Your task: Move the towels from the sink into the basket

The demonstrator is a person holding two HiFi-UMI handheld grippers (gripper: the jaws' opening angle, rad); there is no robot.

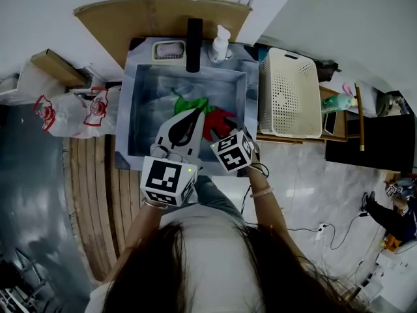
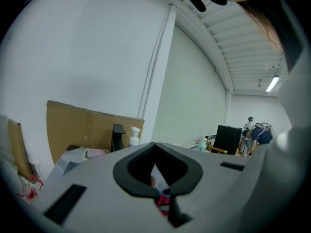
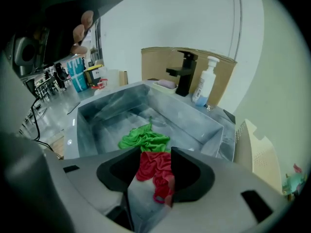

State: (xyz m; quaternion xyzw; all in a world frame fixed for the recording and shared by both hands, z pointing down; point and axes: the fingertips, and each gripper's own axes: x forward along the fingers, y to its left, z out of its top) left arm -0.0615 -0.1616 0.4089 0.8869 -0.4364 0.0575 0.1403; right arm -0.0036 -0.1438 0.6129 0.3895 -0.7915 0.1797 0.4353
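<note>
A green towel (image 1: 189,103) (image 3: 143,140) and a red towel (image 1: 218,121) (image 3: 155,171) lie crumpled together in the steel sink (image 1: 140,83) (image 3: 184,118). My right gripper (image 1: 220,133) (image 3: 150,154) hangs over the sink's near side with its jaws open; the red towel shows in the gap between them, and I cannot tell whether it touches the pads. My left gripper (image 1: 197,111) (image 2: 155,144) is above the sink beside the green towel, its tips together and nothing in them. The white perforated basket (image 1: 290,93) (image 3: 257,154) stands to the right of the sink.
A black faucet (image 1: 194,44) (image 3: 185,79), a soap bottle (image 1: 220,44) (image 3: 206,86) and a soap dish (image 1: 169,49) line the sink's back rim, with cardboard (image 1: 156,18) behind. Plastic bags (image 1: 78,109) lie at the left. A person (image 1: 391,217) sits on the floor, far right.
</note>
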